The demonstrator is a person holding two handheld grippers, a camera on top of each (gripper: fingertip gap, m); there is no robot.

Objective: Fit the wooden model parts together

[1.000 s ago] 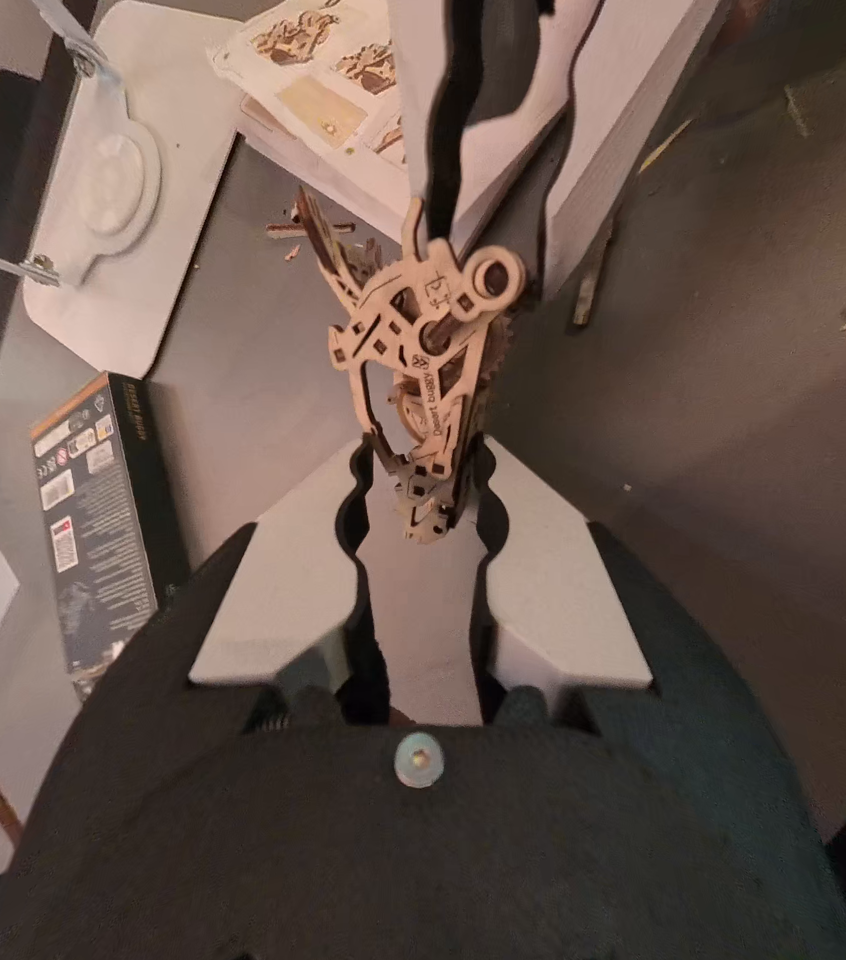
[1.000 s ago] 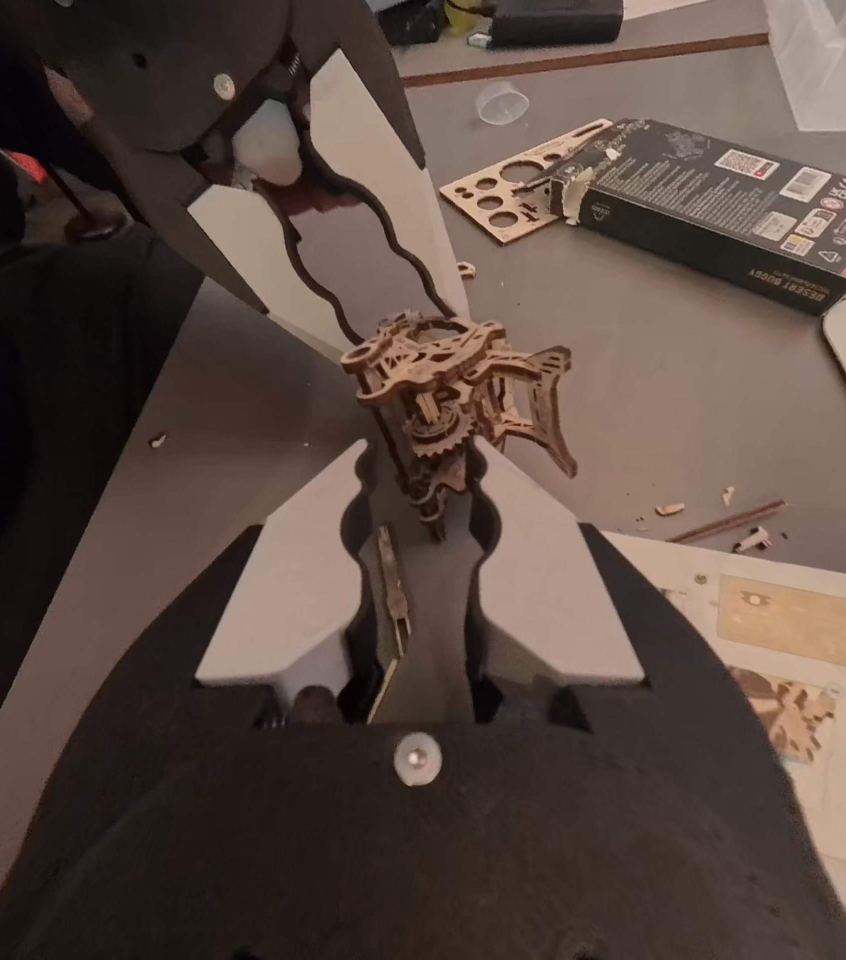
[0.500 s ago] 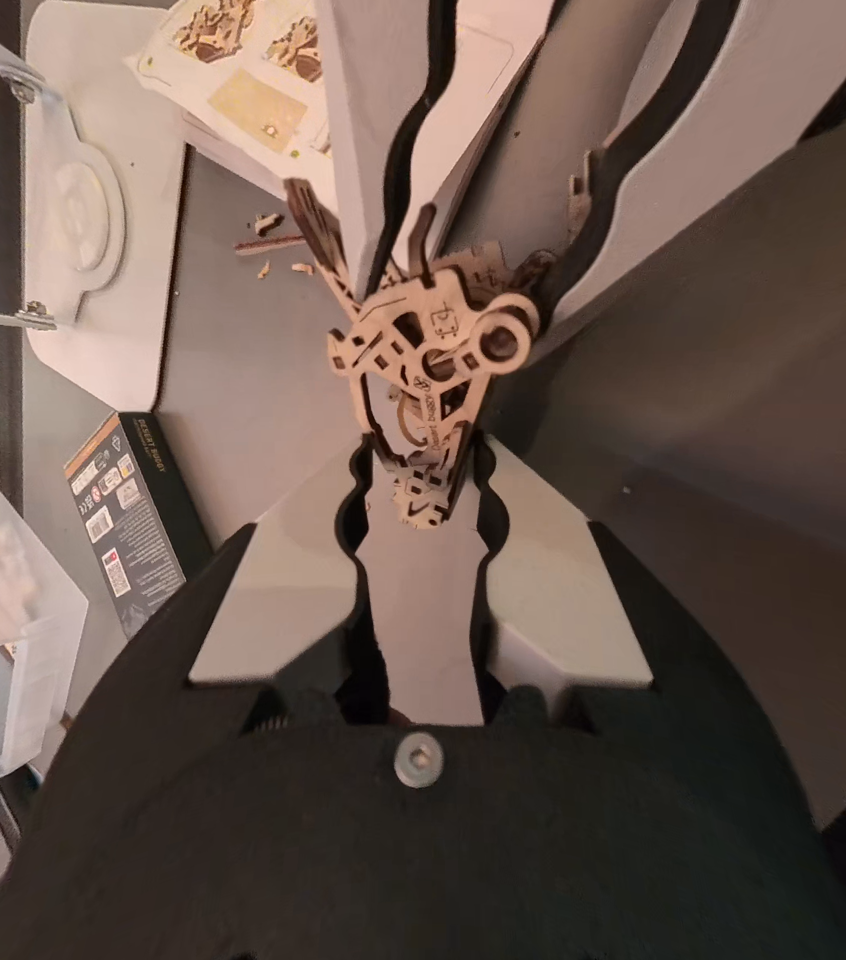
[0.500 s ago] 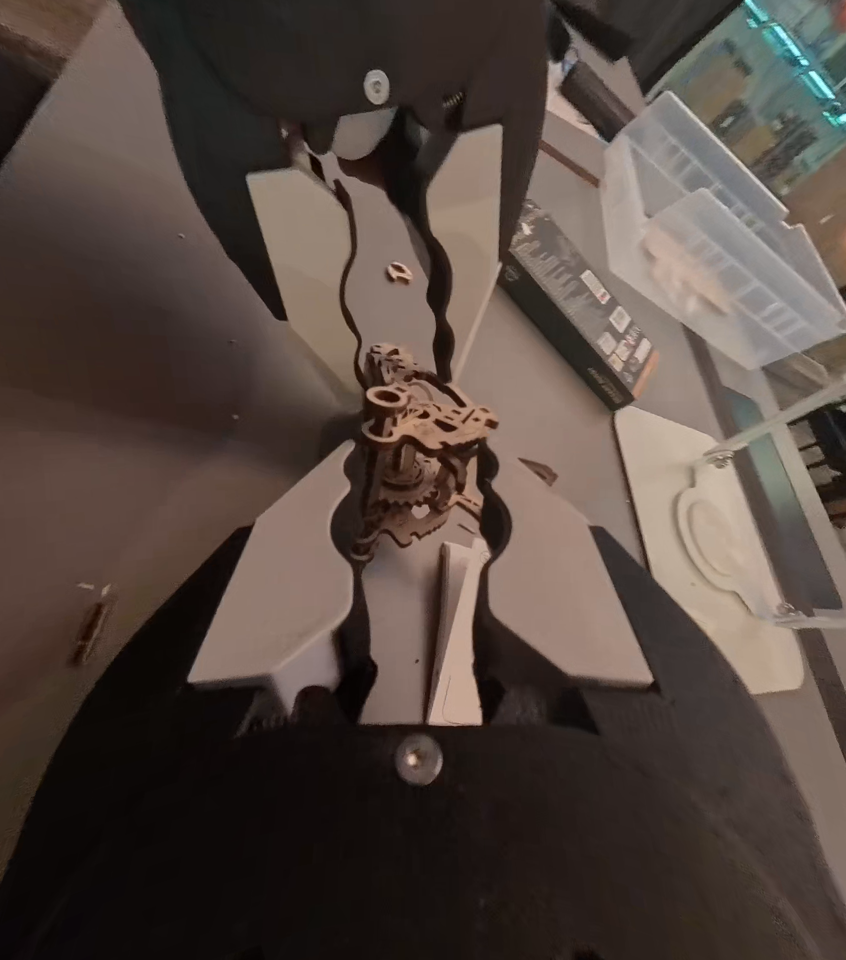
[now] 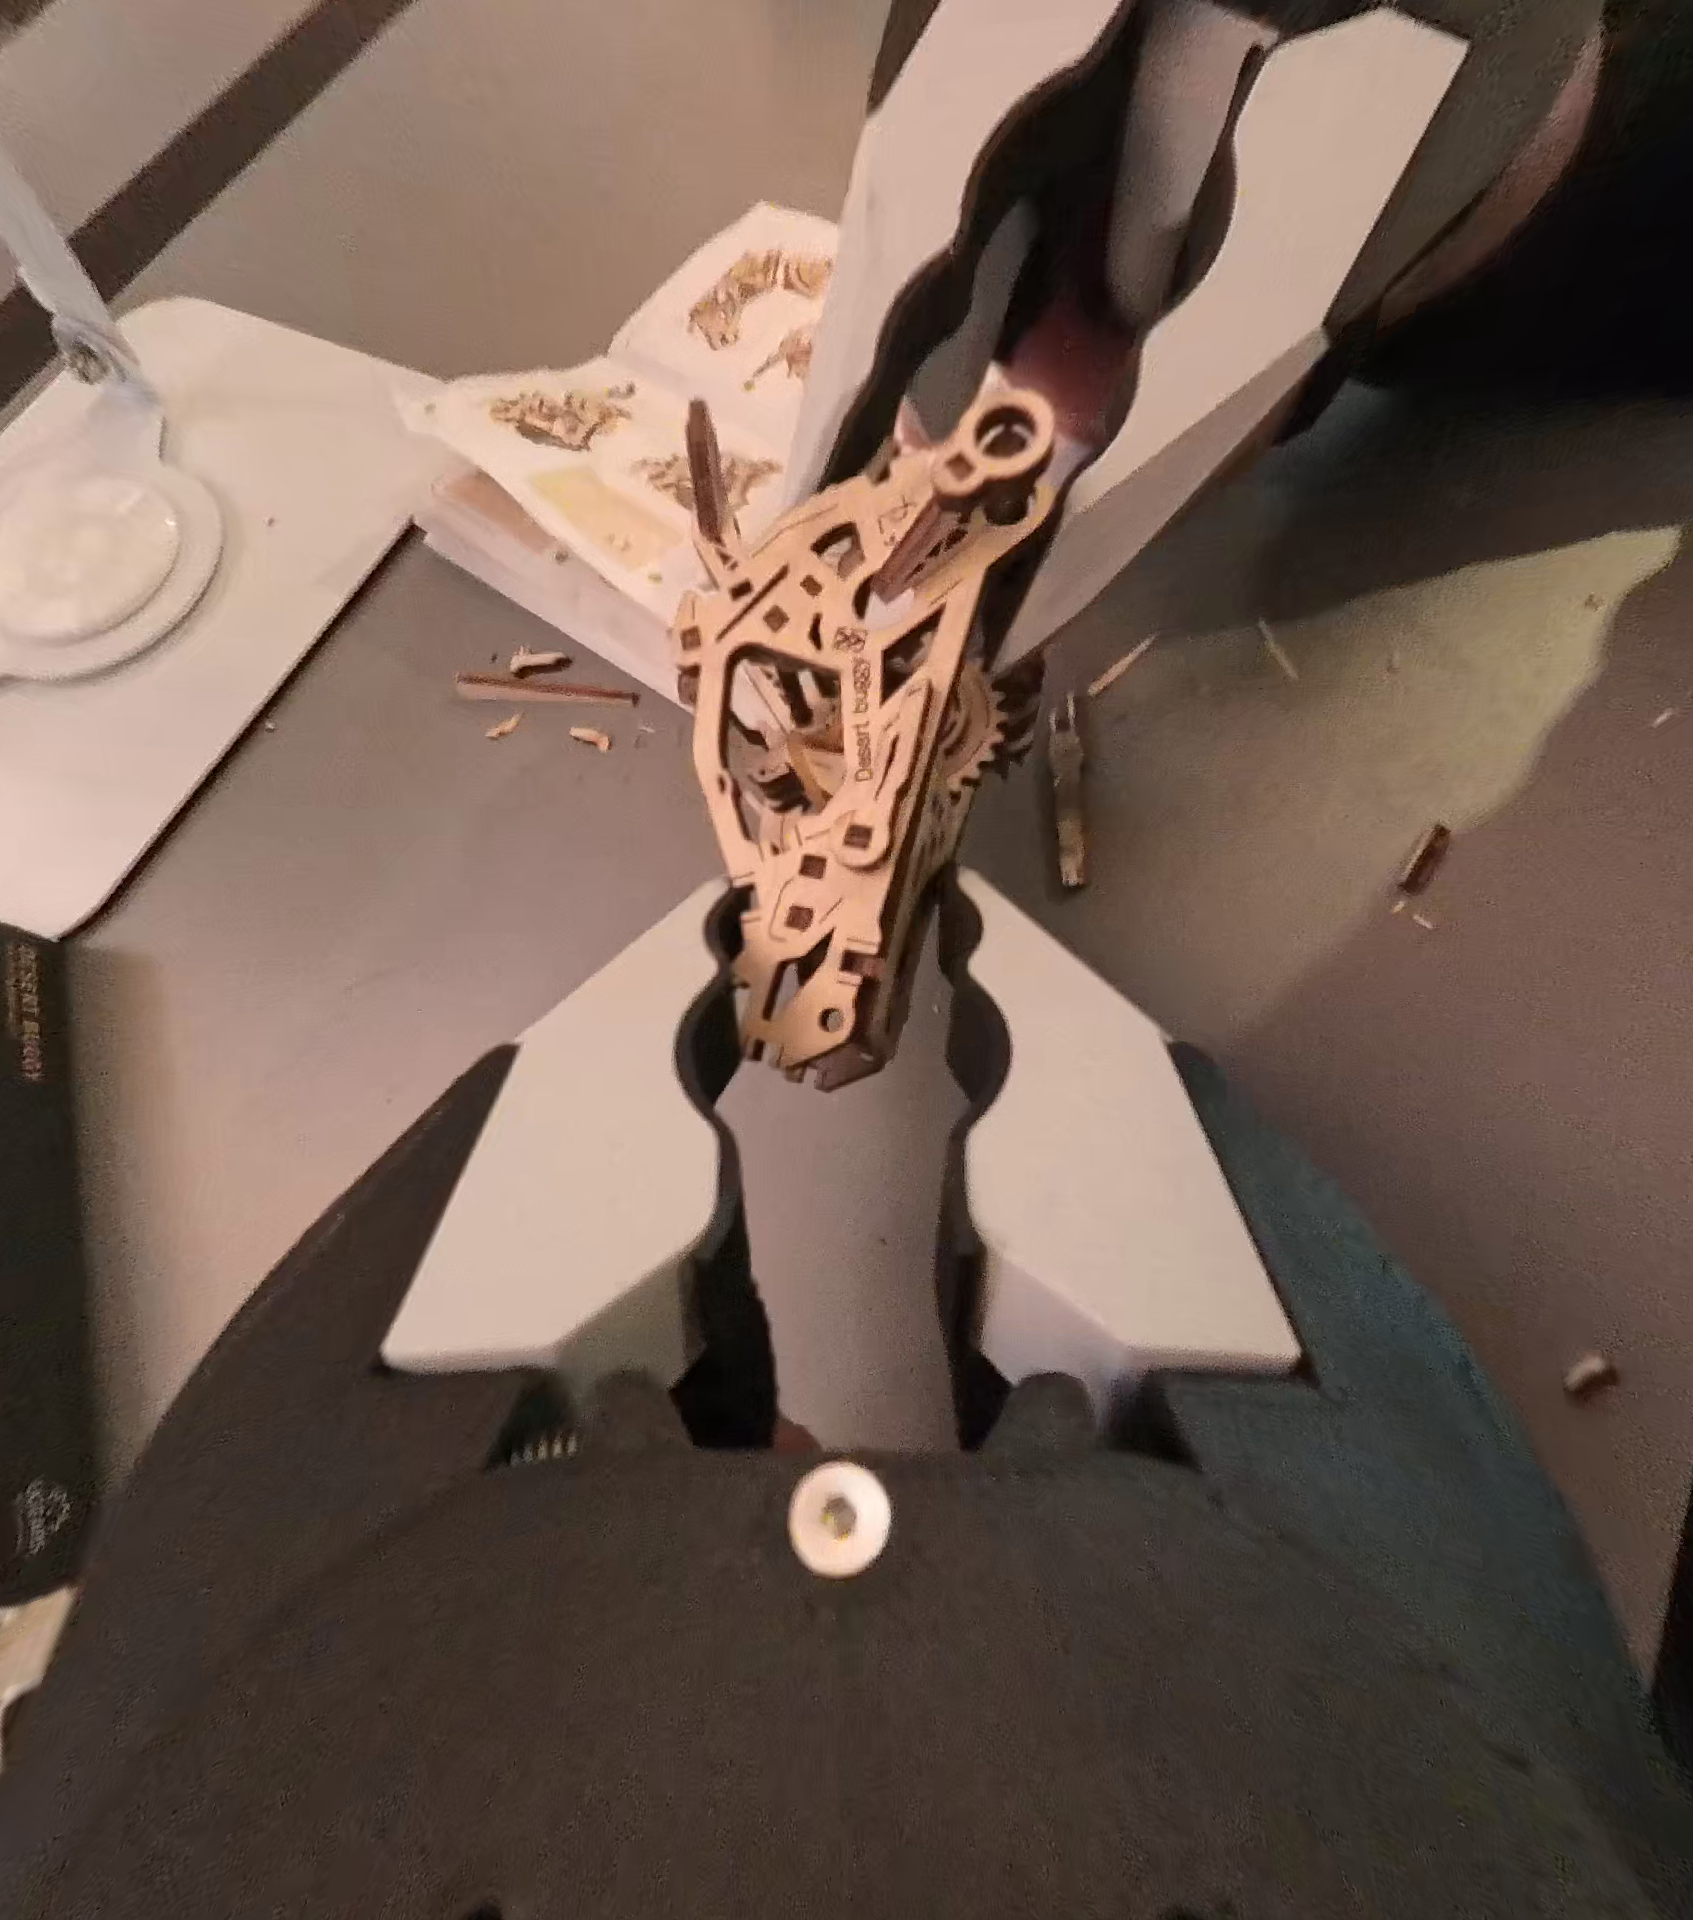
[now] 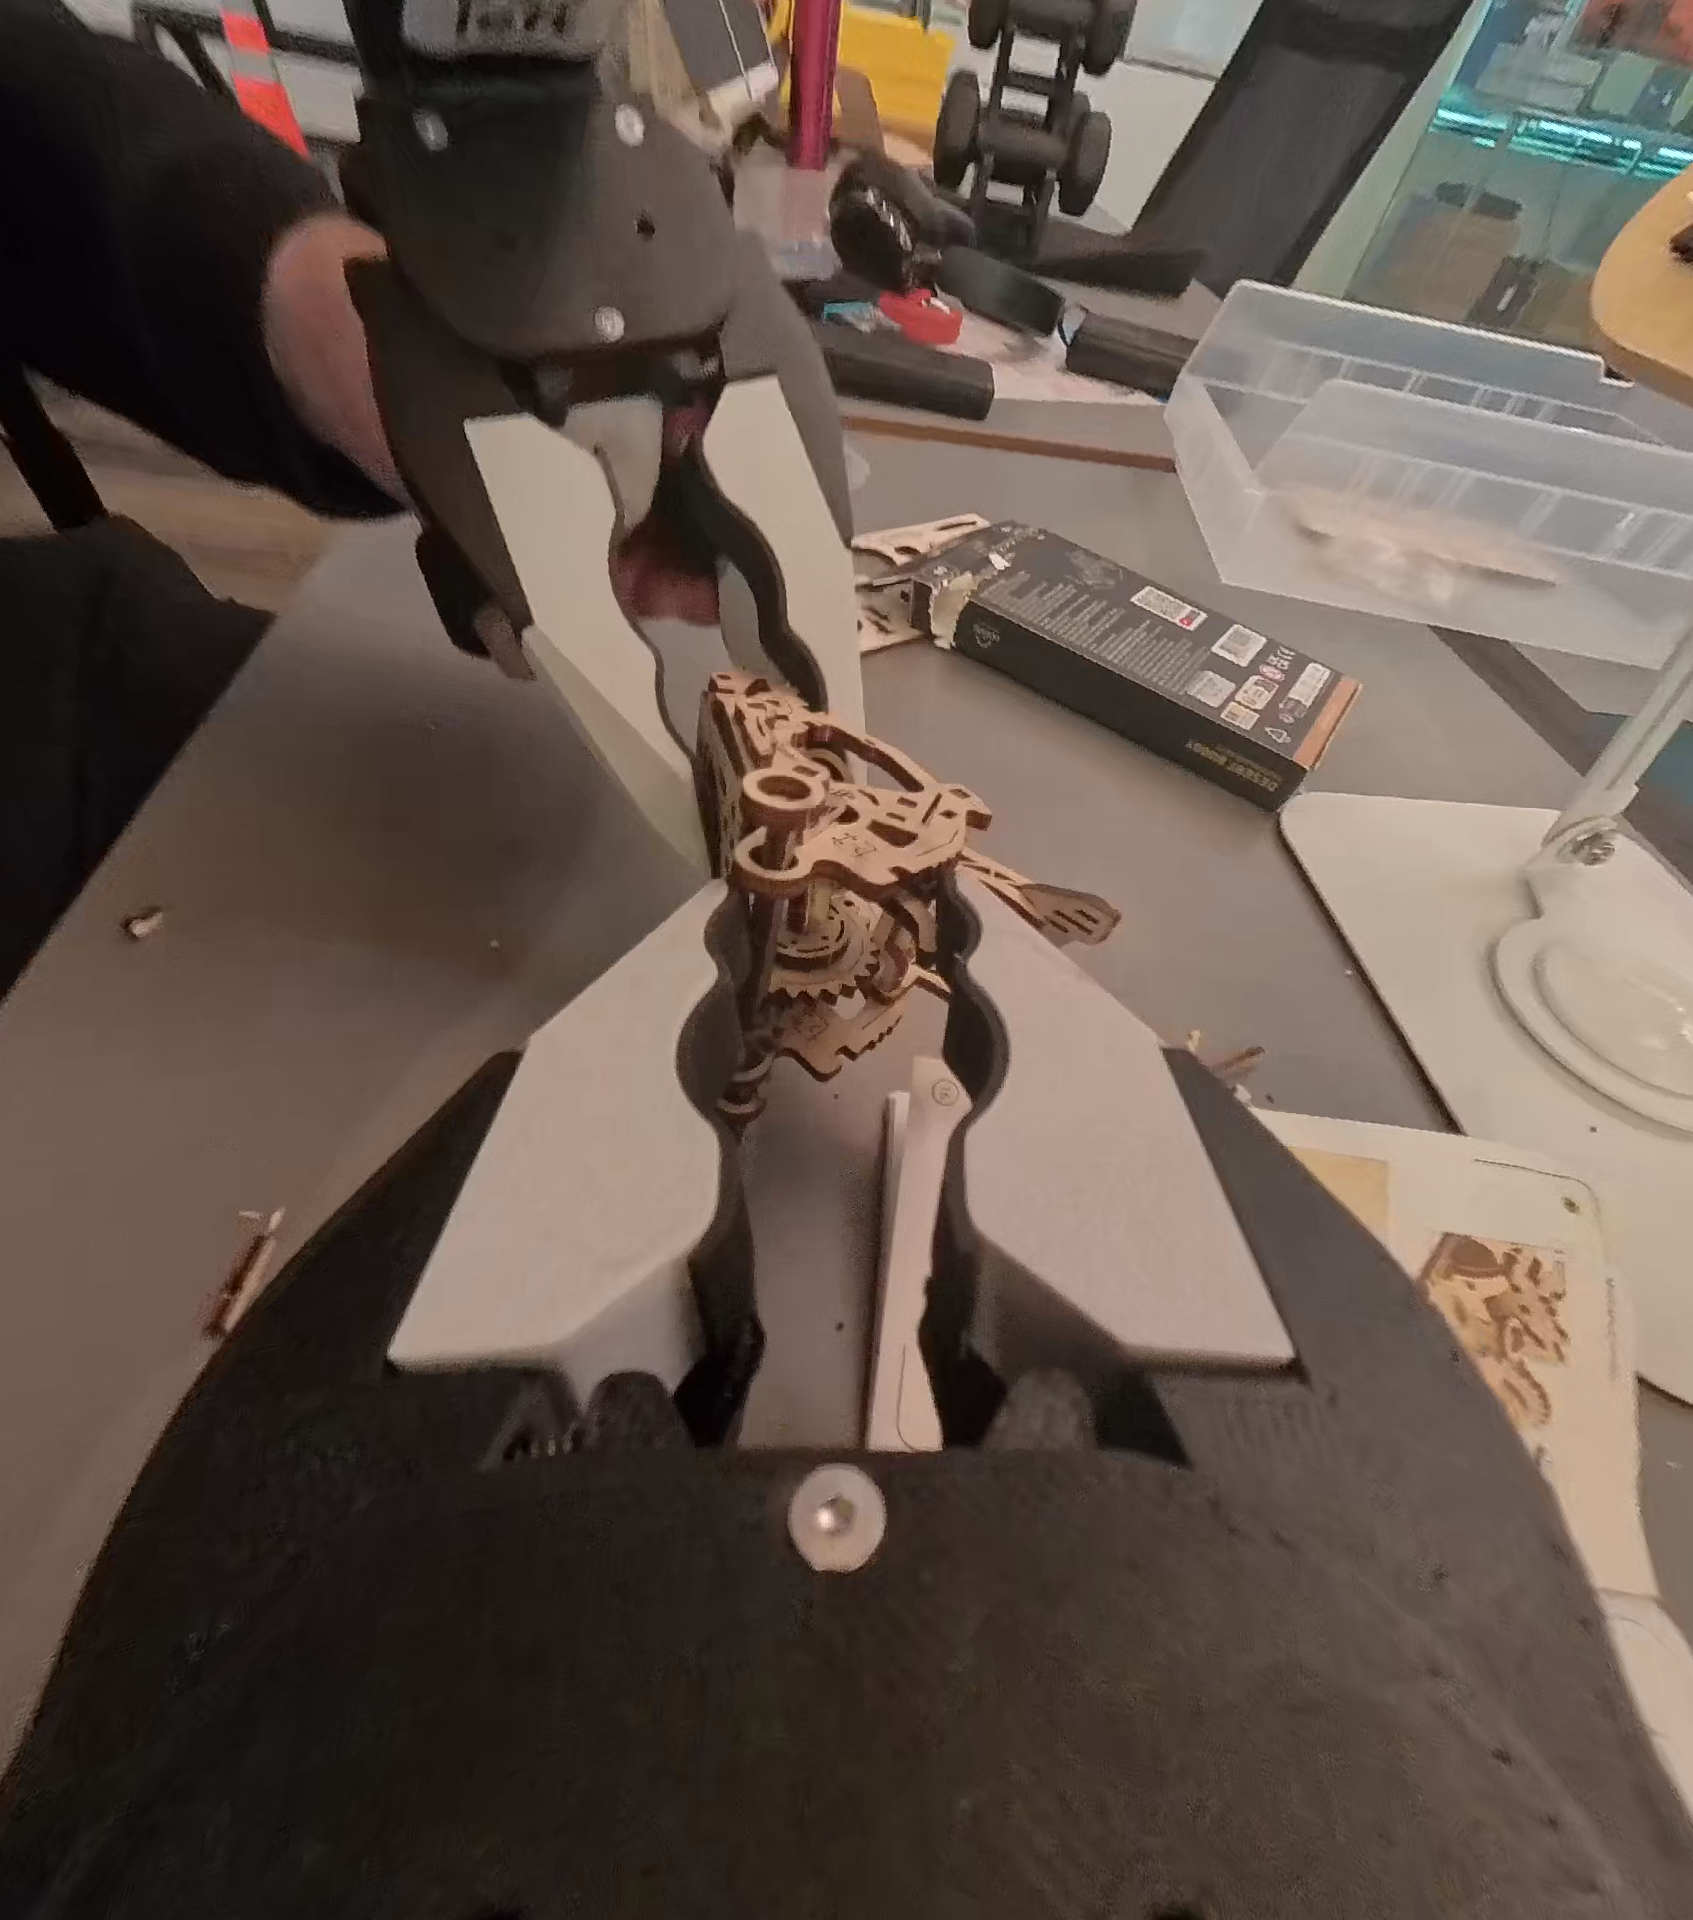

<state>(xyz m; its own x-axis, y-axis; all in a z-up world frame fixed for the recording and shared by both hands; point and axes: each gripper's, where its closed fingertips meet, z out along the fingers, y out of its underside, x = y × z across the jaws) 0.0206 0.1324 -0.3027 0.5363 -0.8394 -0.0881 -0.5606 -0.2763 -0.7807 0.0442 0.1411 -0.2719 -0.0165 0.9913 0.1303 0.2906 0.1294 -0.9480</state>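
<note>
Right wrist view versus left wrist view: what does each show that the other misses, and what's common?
Only the right wrist view shows the clear plastic organizer box, the perforated wooden sheet behind the carton, and a sleeved arm.

Only the left wrist view shows the wood scraps near the booklet and a light patch on the table.

Both show the wooden model held from opposite ends by the left claw and right claw, the black carton, instruction booklet and white stand base.

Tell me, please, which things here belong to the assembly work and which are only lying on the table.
In use: wooden model, left gripper, right gripper, both clamped on the model.

Lying about: black box, instruction booklet, clear plastic organiser, wood scraps, white lamp base.
</note>
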